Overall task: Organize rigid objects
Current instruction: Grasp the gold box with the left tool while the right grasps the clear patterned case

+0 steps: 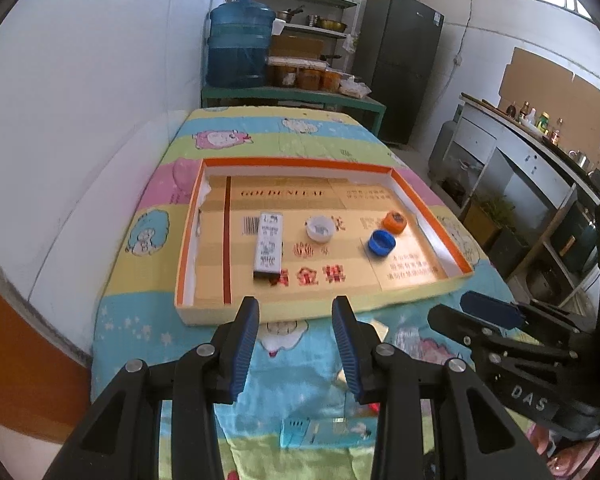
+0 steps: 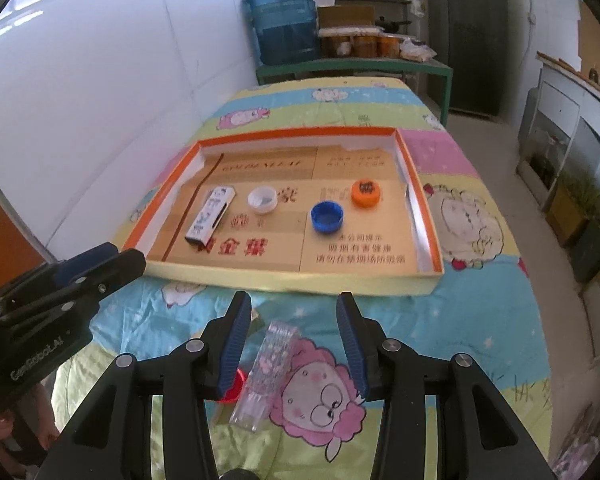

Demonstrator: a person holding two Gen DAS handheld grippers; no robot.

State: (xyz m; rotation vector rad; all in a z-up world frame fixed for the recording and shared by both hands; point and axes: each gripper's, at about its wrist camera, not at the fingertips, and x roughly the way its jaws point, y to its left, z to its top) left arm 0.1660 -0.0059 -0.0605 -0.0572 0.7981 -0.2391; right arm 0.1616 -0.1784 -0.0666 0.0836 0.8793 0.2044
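Note:
A shallow orange-rimmed cardboard tray (image 1: 296, 162) (image 2: 300, 133) lies on the cartoon-print cloth. In it are a white and black box (image 1: 269, 242) (image 2: 211, 214), a white cap (image 1: 319, 229) (image 2: 263, 200), a blue cap (image 1: 381, 242) (image 2: 327, 217) and an orange cap (image 1: 394, 222) (image 2: 365, 193). My left gripper (image 1: 296, 312) is open and empty, just short of the tray's near wall. My right gripper (image 2: 294, 308) is open above a clear plastic case (image 2: 266, 372) lying on the cloth. A red cap (image 2: 234, 390) is partly hidden behind its left finger.
A small light-blue item (image 1: 300, 432) lies on the cloth below the left gripper. A white wall runs along the table's left side. A blue water jug (image 1: 238, 46) stands on a green bench beyond the table. Shelves, a dark fridge and a counter stand at the back right.

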